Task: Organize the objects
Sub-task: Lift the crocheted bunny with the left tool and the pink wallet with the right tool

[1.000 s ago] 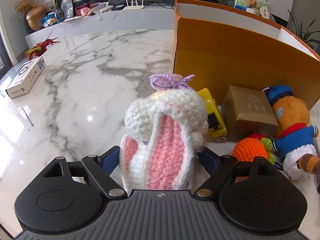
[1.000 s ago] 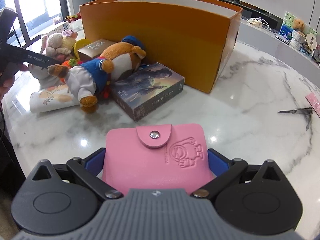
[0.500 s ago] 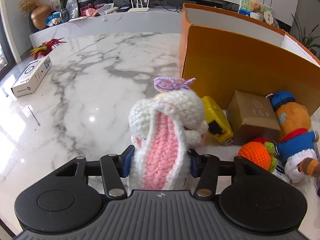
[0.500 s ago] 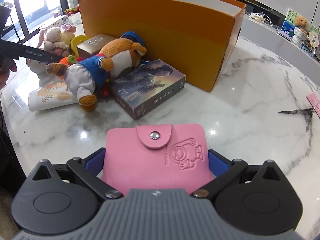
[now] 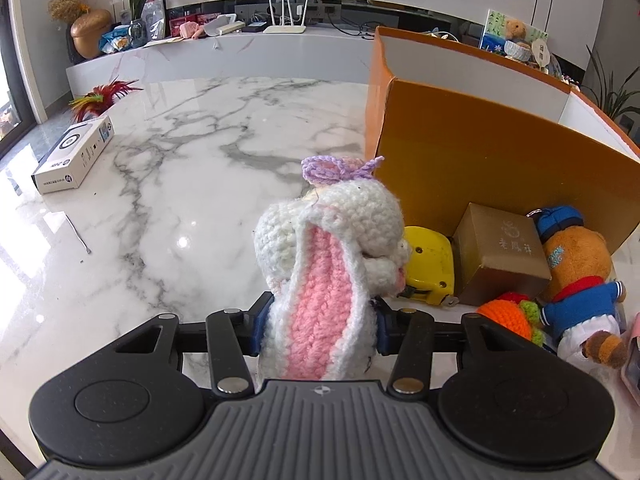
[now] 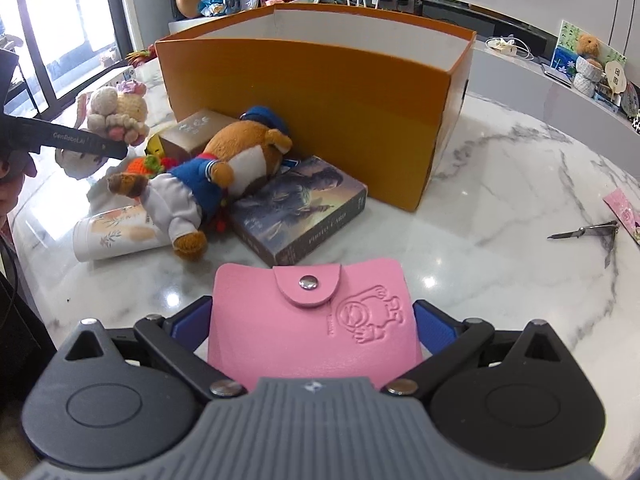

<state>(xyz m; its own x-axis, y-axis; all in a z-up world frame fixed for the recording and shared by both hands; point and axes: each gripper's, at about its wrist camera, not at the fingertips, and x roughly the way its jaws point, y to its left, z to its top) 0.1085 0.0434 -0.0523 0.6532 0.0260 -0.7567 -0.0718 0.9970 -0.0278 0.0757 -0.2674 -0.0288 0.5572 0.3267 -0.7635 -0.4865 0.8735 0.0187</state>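
The left hand-held gripper (image 5: 318, 330) tilts down toward the marble surface (image 5: 192, 184), its blue pads pressed into both sides of the crocheted rabbit (image 5: 328, 264), squeezing the yarn; the jaws have just been closing on it. The rabbit stands upright just beside the yellow tape measure (image 5: 430, 268), near the orange box (image 5: 500, 168). The right hand-held gripper (image 6: 314, 322) also slants downward, clamped on the pink wallet (image 6: 316, 320), which sits above the surface in front of the photo-card box (image 6: 304, 208).
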